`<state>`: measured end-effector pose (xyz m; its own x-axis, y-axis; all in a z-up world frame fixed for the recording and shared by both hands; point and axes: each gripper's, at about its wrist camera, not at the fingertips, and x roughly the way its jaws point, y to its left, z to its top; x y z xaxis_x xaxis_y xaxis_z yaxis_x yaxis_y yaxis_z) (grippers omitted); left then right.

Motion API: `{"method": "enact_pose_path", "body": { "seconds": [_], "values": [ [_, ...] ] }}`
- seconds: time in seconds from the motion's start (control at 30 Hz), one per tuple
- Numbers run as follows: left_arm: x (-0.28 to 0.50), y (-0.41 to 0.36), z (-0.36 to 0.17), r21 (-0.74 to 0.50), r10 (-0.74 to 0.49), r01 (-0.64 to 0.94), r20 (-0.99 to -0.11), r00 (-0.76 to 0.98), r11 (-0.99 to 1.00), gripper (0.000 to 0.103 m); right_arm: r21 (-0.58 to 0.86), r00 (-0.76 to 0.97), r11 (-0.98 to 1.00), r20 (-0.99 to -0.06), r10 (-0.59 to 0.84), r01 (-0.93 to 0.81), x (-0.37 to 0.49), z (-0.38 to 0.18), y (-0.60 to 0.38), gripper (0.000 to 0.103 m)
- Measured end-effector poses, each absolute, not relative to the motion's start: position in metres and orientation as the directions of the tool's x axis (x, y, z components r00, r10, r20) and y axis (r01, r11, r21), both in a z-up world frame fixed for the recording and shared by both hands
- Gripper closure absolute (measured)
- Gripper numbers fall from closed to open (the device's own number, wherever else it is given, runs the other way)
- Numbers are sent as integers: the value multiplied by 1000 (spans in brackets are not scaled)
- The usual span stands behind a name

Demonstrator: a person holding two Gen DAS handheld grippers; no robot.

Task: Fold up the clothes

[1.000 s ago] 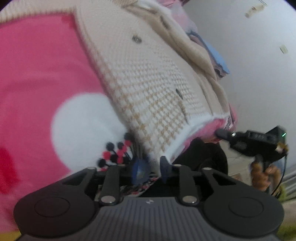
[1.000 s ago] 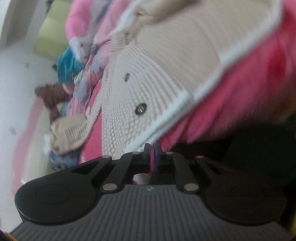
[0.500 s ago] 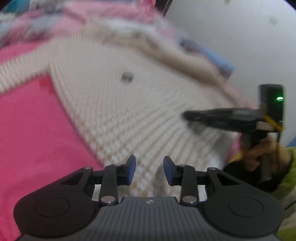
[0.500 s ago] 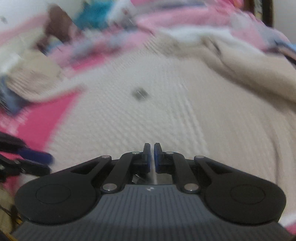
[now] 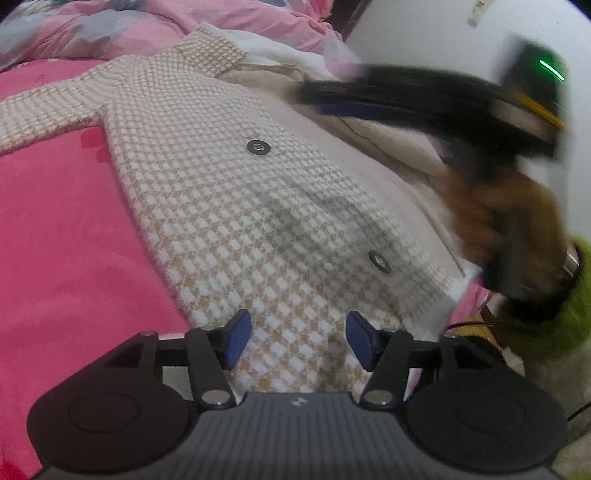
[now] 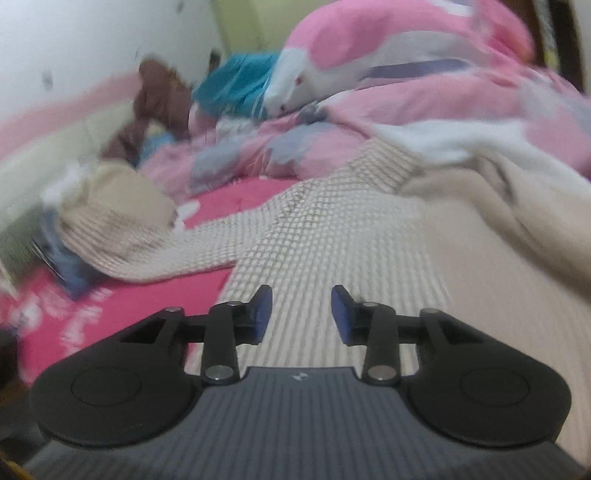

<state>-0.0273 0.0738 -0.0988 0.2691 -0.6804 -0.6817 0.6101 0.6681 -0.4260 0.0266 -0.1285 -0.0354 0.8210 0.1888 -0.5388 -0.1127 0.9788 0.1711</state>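
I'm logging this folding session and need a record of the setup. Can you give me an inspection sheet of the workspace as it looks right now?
Surface: pink blanket on a bed.
Job's things: checked knit cardigan spread flat, two dark buttons showing, sleeve stretched out.
Clutter: pink quilt, brown plush toy, teal cloth, beige cloth heap.
Grippers: left gripper and right gripper opening, nothing between the pads.
Cables: thin dark cable at the bed edge.
Surroundings: white wall.
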Motion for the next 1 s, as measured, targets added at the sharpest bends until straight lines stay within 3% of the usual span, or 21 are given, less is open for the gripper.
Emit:
{"method": "enact_pose_path", "body": {
  "seconds": [0.1, 0.2, 0.27, 0.3, 0.53, 1.0],
  "values": [
    [-28, 75, -99, -440, -683, 594, -677, 273, 673, 42, 46, 799, 987, -582, 149, -151, 71, -63, -109, 57],
    [-28, 76, -99, -450, -690, 591, -671, 271, 670, 41, -56, 772, 985, -629, 90, -161, 91, -95, -98, 37],
    [-27, 77, -99, -452, -692, 593, -671, 267, 666, 40, -114, 771, 984, -636, 33, -136, 93, -113, -95, 5],
    [-27, 77, -99, -453, -693, 594, -671, 265, 665, 40, -125, 780, 987, -626, 0, -100, 93, -114, -95, 1],
    [-21, 78, -102, -475, -709, 595, -661, 245, 648, 37, -31, 757, 997, -653, 29, -65, 94, -116, -105, 1],
    [-23, 76, -102, -487, -718, 597, -656, 232, 638, 30, -27, 757, 997, -652, 34, -68, 95, -116, -103, 1]
  ]
}}
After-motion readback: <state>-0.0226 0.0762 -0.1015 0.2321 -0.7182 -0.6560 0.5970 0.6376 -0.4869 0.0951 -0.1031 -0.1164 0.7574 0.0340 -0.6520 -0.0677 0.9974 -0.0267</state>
